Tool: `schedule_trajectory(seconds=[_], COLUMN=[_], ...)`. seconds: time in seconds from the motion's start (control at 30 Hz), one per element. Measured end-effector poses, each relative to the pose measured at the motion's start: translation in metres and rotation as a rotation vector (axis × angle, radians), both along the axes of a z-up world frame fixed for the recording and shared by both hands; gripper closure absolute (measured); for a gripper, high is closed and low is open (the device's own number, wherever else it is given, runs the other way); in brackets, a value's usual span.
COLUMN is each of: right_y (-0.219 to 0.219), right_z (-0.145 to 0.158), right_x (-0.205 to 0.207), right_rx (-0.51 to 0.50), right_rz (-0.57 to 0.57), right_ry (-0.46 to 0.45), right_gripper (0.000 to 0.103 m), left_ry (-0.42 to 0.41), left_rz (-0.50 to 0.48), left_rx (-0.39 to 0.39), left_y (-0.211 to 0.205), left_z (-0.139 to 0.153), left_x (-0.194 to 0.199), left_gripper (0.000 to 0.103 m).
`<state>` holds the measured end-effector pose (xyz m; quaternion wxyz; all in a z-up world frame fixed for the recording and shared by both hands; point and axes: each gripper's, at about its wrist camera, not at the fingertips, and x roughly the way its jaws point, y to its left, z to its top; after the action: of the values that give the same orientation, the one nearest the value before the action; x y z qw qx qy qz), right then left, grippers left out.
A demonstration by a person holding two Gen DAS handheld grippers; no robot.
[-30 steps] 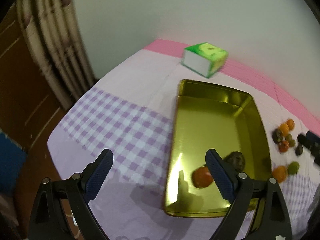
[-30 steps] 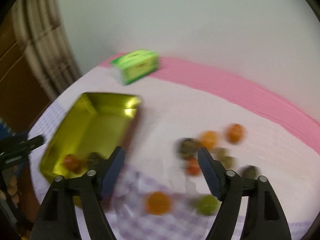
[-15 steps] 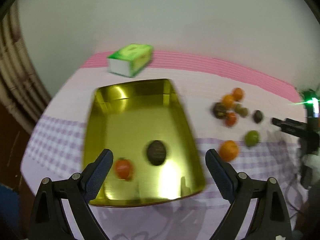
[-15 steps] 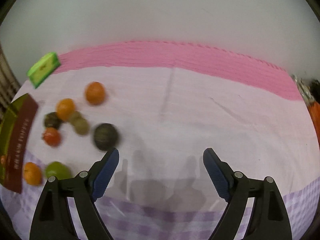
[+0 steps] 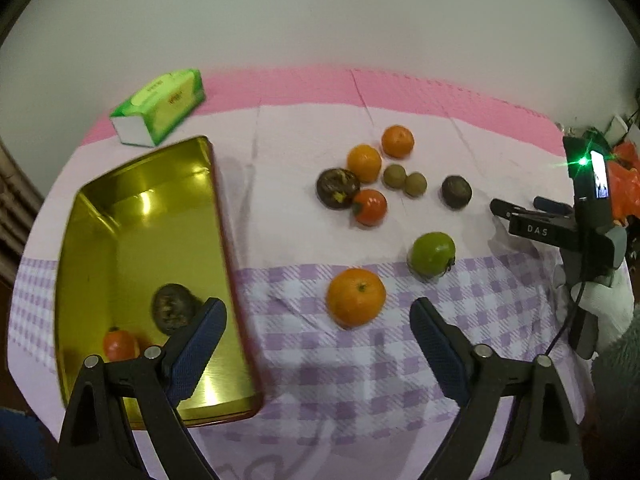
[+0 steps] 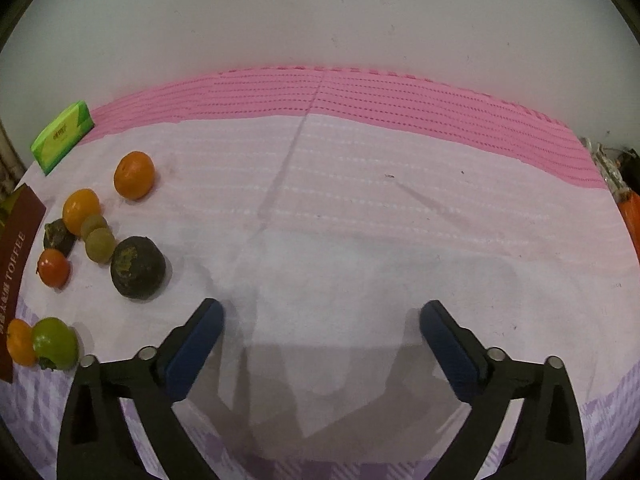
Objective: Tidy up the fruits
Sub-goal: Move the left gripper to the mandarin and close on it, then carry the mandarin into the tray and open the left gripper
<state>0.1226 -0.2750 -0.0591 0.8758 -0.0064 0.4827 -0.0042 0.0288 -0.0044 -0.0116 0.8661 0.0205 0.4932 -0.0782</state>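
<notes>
Risk first: left gripper (image 5: 318,326) jaws have just been narrowing with nothing between them, so closing early could knock the nearest orange (image 5: 355,297) rolling, since it sits just ahead, slightly right of centre. Right gripper (image 6: 320,330), jaws just spread wide and empty, faces bare tablecloth (image 6: 360,220); dark fruit (image 6: 137,267) lies ahead-left. Gold tin (image 5: 100,248) holds two fruits.

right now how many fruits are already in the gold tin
2. A dark brown fruit and a small red-orange one both lie at the near end of the gold tin, partly behind a left gripper finger, which may hide more.
</notes>
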Motion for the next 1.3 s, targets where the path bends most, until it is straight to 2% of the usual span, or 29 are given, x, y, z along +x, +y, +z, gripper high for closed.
schedule_trajectory(seconds=[0.17,0.3,0.47,0.6,0.67,1.0,1.3], right_y=[-0.002,-0.003,-0.002,-0.003,-0.003,-0.003,-0.003], right_z=[-0.001,-0.001,-0.002,-0.002,-0.002,-0.002,-0.001], right_x=[-0.003,-0.004,-0.004,-0.004,-0.004,-0.004,-0.004], right_rx=[0.003,0.000,0.000,0.000,0.000,0.001,0.001], right_rz=[0.003,-0.001,-0.001,-0.001,-0.001,-0.002,-0.002], right_ry=[-0.018,-0.026,-0.026,-0.026,-0.026,-0.026,-0.026], right_gripper=[0.000,0.000,0.000,0.000,0.000,0.000,0.000], left_ry=[0.030,0.080,0.108,0.105,0.110,0.096,0.008], left_rz=[-0.036,-0.036,-0.032,-0.031,-0.040,-0.046,-0.011], left_rx=[0.015,0.005,0.011,0.028,0.010,0.006,-0.031], left_y=[-0.014,-0.020,-0.025,-0.026,-0.027,-0.029,-0.007], left_z=[-0.012,-0.025,-0.035,-0.038,-0.039,-0.032,0.008], left_x=[0.006,0.017,0.024,0.028,0.029,0.025,0.023], left_gripper=[0.028,0.044,0.049,0.058,0.064,0.065,0.065])
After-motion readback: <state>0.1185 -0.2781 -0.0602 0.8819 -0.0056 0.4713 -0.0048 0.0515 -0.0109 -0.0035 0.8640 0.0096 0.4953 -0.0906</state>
